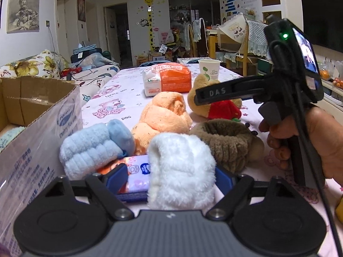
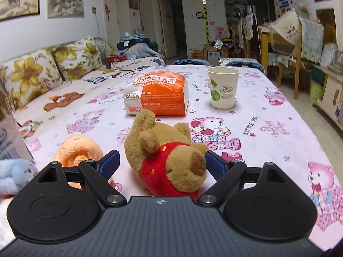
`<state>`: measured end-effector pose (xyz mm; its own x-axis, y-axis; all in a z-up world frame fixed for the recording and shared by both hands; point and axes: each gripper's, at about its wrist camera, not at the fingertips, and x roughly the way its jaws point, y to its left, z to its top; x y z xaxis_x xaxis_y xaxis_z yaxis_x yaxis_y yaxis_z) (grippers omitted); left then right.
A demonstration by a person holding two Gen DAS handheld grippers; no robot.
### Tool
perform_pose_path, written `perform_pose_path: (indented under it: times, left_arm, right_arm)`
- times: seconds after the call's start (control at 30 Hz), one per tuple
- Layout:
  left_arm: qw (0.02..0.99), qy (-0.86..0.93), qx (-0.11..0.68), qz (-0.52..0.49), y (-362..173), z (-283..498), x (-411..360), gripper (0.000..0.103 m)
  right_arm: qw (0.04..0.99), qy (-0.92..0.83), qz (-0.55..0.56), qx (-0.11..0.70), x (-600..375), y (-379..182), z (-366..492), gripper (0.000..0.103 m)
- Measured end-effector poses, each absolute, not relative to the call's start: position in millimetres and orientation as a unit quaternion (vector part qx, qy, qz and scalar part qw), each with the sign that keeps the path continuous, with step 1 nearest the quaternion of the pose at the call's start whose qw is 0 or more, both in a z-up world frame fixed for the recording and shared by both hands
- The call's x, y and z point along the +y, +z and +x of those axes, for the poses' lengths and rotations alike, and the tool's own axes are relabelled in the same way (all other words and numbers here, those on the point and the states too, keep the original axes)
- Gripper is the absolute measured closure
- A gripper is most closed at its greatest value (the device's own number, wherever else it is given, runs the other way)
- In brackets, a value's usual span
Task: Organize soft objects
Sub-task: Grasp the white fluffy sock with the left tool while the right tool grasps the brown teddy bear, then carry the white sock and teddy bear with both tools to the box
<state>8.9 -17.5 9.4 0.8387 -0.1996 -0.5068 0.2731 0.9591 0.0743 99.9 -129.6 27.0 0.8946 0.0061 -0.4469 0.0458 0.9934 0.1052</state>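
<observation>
In the left wrist view my left gripper [image 1: 170,177] stands open around a white fluffy roll [image 1: 182,167] on the pink tablecloth. A purple tissue packet [image 1: 135,180] lies by its left pad. Behind them are a pale blue towel roll [image 1: 94,150], an orange towel roll [image 1: 165,115] and a brown fluffy ring [image 1: 229,141]. In the right wrist view my right gripper [image 2: 161,163] is open with a brown teddy bear in a red shirt [image 2: 167,156] lying between its pads. The left pad is clear of the bear, and the right pad is at its head. The orange roll [image 2: 79,152] lies to the left.
An open cardboard box [image 1: 32,98] stands at the table's left edge. An orange and white tissue pack [image 2: 158,94] and a paper cup [image 2: 223,87] sit farther back. A hand [image 1: 310,141] holds the right gripper. A sofa runs along the left, and chairs stand at the right.
</observation>
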Motion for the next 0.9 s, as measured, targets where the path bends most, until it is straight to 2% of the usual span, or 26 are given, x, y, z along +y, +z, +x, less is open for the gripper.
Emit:
perform_pose_path:
  times: [0.07,0.13,0.2,0.37,0.9]
  left_arm:
    - [0.957,-0.122,0.253,0.072,10,9,-18,0.027]
    - [0.958,-0.121,0.250,0.068,11,10,-18,0.037]
    - [0.959,-0.120,0.249,0.067,12,11,-18,0.043]
    - [0.959,-0.123,0.247,0.063,13,10,-19,0.060]
    - [0.953,-0.150,0.263,0.011,17,2,-9,0.064]
  right_arm:
    - [0.969,-0.010,0.055,0.239,-130,24,102,0.000]
    - [0.969,-0.015,0.063,0.239,-132,25,102,0.000]
    - [0.968,-0.012,0.072,0.239,-136,25,99,0.009]
    - [0.969,-0.006,0.073,0.236,-136,25,96,0.012]
    - [0.961,0.042,0.067,0.264,-131,27,59,0.015]
